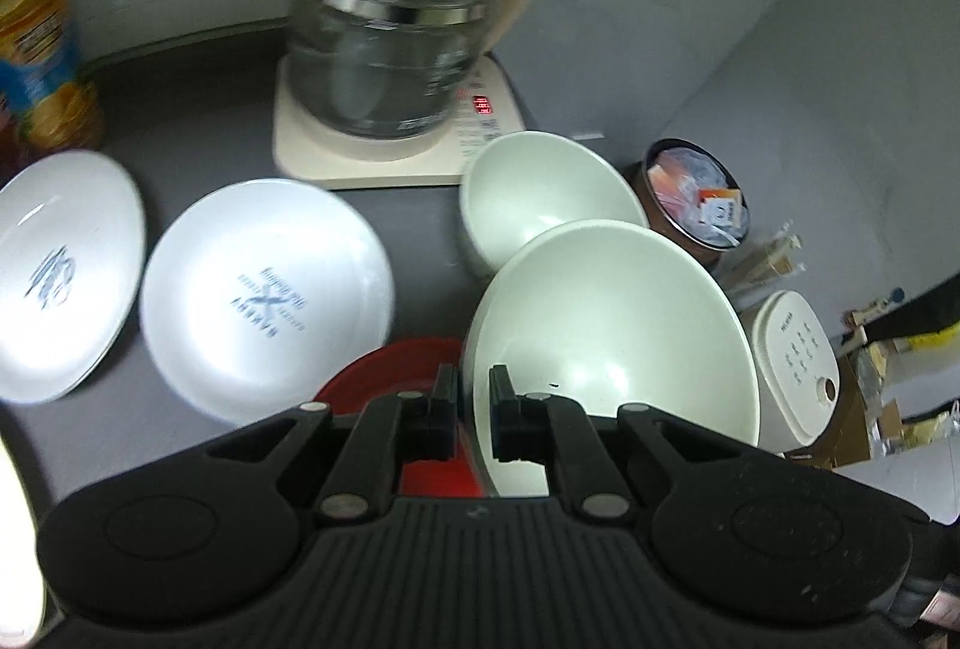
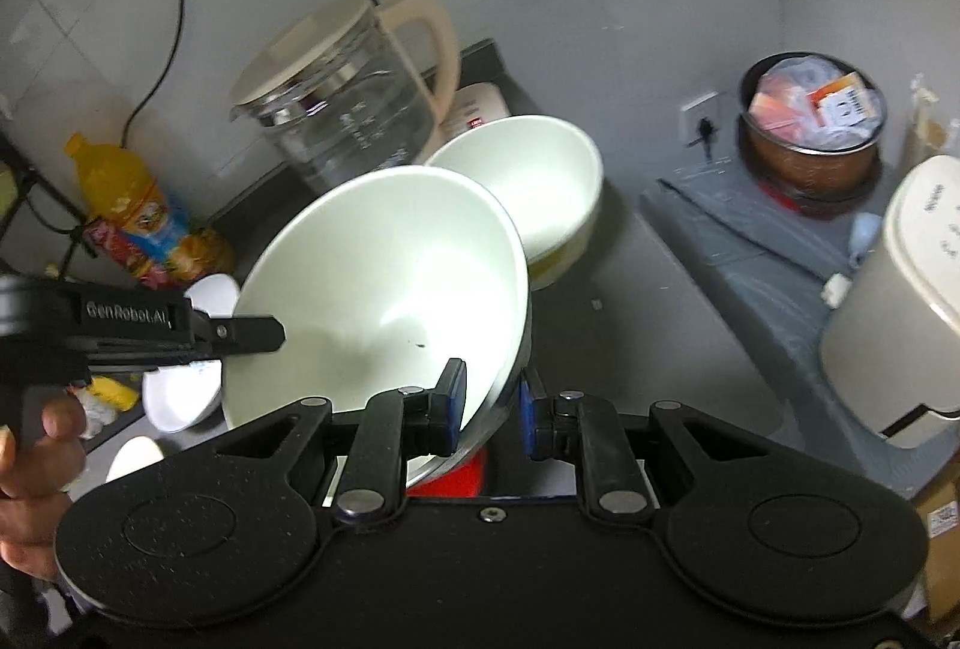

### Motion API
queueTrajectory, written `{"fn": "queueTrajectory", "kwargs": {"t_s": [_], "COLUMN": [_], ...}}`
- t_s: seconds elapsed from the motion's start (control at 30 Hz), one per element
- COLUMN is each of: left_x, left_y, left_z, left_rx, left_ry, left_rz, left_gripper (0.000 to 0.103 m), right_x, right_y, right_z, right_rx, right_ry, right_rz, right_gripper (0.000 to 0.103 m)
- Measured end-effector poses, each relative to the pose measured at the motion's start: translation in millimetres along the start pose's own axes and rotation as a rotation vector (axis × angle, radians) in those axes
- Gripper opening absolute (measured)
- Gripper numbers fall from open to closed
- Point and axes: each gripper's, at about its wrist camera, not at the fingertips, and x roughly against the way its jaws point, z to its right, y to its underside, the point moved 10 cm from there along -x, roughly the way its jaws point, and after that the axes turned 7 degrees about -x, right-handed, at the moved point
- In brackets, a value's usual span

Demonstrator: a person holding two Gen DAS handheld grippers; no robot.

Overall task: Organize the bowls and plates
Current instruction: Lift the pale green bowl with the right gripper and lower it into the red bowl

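A large pale green bowl [image 1: 612, 325] [image 2: 378, 277] is tilted up above the dark counter. My left gripper [image 1: 474, 391] is shut on its rim, and one of its fingers [image 2: 252, 334] shows on the bowl's left edge in the right wrist view. My right gripper [image 2: 489, 394] is shut on the rim at the opposite side. A smaller pale bowl [image 1: 540, 193] [image 2: 528, 181] stands just behind it. Two white printed plates [image 1: 264, 295] [image 1: 60, 277] lie to the left. A red plate [image 1: 390, 367] sits under the left gripper, partly hidden.
A glass kettle [image 1: 396, 48] [image 2: 348, 108] on a cream base stands at the back, an orange drink bottle [image 1: 36, 36] at the far left. To the right are a brown pot of packets [image 2: 810, 120] and a white rice cooker [image 2: 900, 301]. A hand [image 2: 36, 445] holds the left gripper.
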Motion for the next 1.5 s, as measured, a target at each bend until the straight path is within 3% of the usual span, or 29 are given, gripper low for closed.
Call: {"fn": "queueTrajectory", "kwargs": {"t_s": [0.57, 1.1, 1.3, 1.4, 1.5], "left_x": [2.1, -29.1, -27.0, -21.5, -15.4], "left_y": [41.2, 62.2, 62.4, 56.5, 48.8], "left_z": [-55.3, -55.4, -54.5, -54.8, -56.5], "left_rx": [0.149, 0.058, 0.073, 0.046, 0.031], "left_ry": [-0.073, -0.103, -0.070, -0.094, -0.103], "left_rz": [-0.051, -0.203, -0.248, -0.248, -0.221], "left_gripper": [0.009, 0.014, 0.024, 0.043, 0.049], "right_x": [-31.6, -55.6, -58.7, -59.1, -61.3], "right_y": [19.0, 40.3, 40.3, 39.4, 37.5], "right_z": [-36.9, -25.1, -22.6, -24.1, -24.3], "right_rx": [0.140, 0.135, 0.095, 0.116, 0.111], "right_ry": [-0.055, 0.011, 0.007, 0.019, 0.019], "right_rz": [-0.125, -0.214, -0.231, -0.212, -0.215], "right_gripper": [0.019, 0.019, 0.020, 0.021, 0.023]}}
